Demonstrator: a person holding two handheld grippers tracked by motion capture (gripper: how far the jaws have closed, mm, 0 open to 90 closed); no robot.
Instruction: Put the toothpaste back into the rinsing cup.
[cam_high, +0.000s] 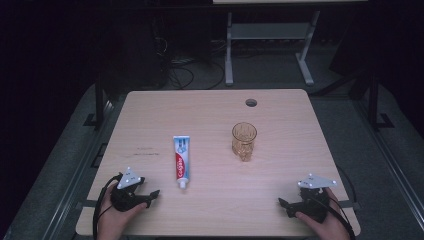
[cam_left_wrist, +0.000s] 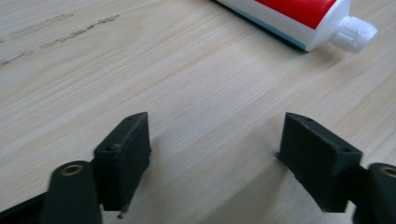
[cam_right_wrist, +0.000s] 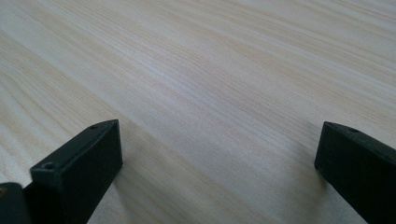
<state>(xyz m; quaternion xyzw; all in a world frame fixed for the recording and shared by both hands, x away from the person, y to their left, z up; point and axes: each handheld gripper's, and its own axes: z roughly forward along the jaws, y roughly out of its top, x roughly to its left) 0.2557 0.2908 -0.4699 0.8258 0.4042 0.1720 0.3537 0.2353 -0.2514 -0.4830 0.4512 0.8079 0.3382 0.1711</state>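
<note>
- The left gripper (cam_left_wrist: 212, 154) has its jaws standing wide apart in its own view, with bare wood grain between them and nothing in their hold.
- The right gripper (cam_right_wrist: 217, 158) is likewise spread wide in its own view, the two black jaws at the lower corners of the frame and only plain tabletop between them.
- In the high view the left gripper (cam_high: 152, 196) sits at the lower left and the right gripper (cam_high: 284, 205) at the lower right, each resting low over the table's near edge, jaws turned inward toward the middle.
- The toothpaste tube (cam_high: 181, 158) lies flat a little left of the frame's centre, its long axis running up and down the picture, white cap toward the bottom edge and the crimped end toward the top.
- The cap end lies near the left gripper's jaws, up and to their right, but apart from them.
- The left gripper view catches that cap end of the tube (cam_left_wrist: 308, 21) close up in its upper right corner: ribbed white cap, red and white body.
- An amber glass (cam_high: 244, 141) stands upright right of centre, well apart from the tube and both grippers.
- The table (cam_high: 150, 115) has broad open wood all around these things; its near edge runs just beneath both hands, and a round cable hole (cam_high: 251, 102) sits near the far edge.
</note>
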